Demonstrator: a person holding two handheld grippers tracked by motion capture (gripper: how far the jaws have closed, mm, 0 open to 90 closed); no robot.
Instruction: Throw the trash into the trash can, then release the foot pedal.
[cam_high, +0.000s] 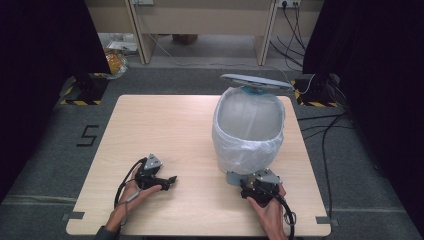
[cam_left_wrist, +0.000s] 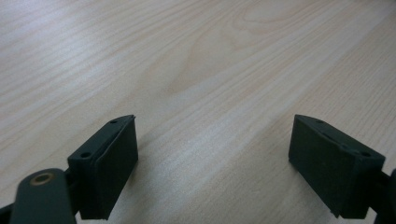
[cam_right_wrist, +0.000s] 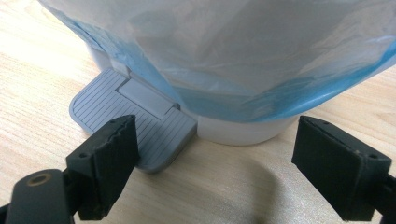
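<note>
A white pedal bin (cam_high: 248, 130), lined with a white and blue plastic bag (cam_right_wrist: 243, 51), stands at the right of the wooden table (cam_high: 165, 125). Its grey lid (cam_high: 256, 81) is raised behind the rim. The ribbed grey pedal (cam_right_wrist: 121, 105) juts from the bin's base toward me. My right gripper (cam_high: 255, 182) sits just in front of it with jaws apart; in the right gripper view (cam_right_wrist: 215, 135) the left jaw overlaps the pedal's near corner, and I cannot tell if it presses. My left gripper (cam_high: 171, 181) lies low at the front left, open over bare wood (cam_left_wrist: 215, 135).
Black curtains close in both sides. Cables (cam_high: 325, 135) run over the grey floor right of the table. A pale desk (cam_high: 200, 20) stands behind the table. A "5" (cam_high: 88, 135) is marked on the floor at the left.
</note>
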